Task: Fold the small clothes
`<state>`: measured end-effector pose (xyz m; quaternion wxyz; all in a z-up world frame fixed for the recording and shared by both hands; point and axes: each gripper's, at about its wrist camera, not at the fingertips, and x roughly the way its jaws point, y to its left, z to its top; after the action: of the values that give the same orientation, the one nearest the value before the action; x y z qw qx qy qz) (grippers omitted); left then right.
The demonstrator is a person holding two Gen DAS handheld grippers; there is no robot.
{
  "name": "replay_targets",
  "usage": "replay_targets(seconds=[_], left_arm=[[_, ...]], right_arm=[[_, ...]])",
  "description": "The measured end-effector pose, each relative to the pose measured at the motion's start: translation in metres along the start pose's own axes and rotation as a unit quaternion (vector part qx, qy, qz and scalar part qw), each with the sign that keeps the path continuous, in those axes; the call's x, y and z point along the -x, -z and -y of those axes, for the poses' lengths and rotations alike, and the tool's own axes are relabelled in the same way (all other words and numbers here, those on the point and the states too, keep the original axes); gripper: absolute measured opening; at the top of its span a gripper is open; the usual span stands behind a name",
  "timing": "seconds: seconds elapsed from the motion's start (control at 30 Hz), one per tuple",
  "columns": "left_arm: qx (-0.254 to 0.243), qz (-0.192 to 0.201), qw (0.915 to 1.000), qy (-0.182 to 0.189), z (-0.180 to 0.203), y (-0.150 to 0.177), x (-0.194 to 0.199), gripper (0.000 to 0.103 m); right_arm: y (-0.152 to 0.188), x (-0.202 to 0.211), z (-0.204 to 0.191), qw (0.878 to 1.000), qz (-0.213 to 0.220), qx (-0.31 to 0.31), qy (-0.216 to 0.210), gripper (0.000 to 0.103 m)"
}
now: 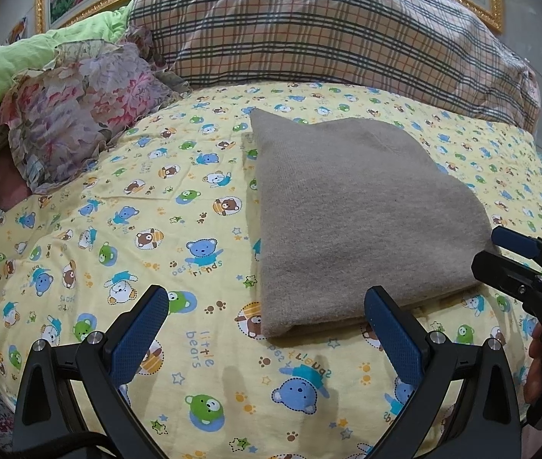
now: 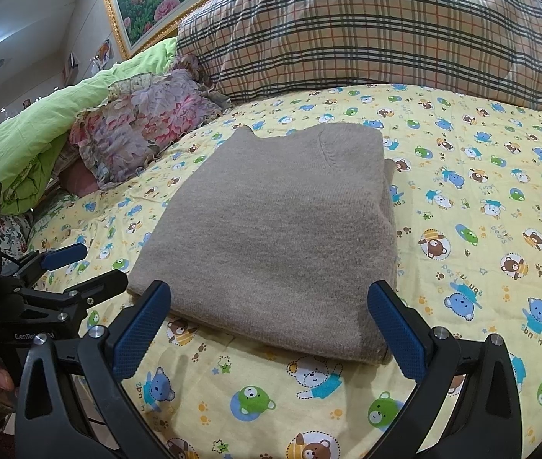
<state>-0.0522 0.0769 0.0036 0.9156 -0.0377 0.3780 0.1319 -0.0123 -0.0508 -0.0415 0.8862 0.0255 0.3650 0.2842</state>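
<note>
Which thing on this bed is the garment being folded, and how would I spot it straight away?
Start at the big plaid pillow at the head of the bed, then look down onto the yellow sheet printed with cartoon bears. In the middle lies the folded sweater, a flat, roughly square bundle. It is the only plain grey-brown knit there; everything around it is patterned or bright.

Only readable stuff you've got is on the yellow bear-print sheet (image 1: 125,229): "little bears" and "best friends" repeat all over it, some upside down. The left gripper (image 2: 91,267) body has white lettering starting "GenRo", rest is cut off. There's smaller print beside it, too blurry.
</note>
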Motion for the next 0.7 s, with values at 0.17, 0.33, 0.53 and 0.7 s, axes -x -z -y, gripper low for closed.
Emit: replay_targets(seconds=[0.17,0.33,0.53,0.7], left_arm=[[0.000,-0.004,1.0000,-0.001,-0.0015,-0.0010,-0.0010,0.102],[0.000,-0.003,1.0000,-0.003,-0.0031,-0.0025,-0.0015,0.102],[-0.002,-0.004,1.0000,-0.003,-0.0049,-0.0046,-0.0022,0.102],[-0.005,-0.006,0.9999,-0.011,-0.0061,-0.0067,-0.0050,0.102]], right_arm=[[-0.0028,0.0014,-0.0008,1.000,-0.001,0.004,-0.002,0.102],[-0.0054,0.0015,0.0024,1.000,-0.004,0.006,-0.004,0.102],[-0.0057,0.0007,0.0015,1.000,-0.003,0.005,-0.006,0.102],[-0.0077,-0.0002,0.0026,1.000,-0.008,0.005,-0.009,0.102]])
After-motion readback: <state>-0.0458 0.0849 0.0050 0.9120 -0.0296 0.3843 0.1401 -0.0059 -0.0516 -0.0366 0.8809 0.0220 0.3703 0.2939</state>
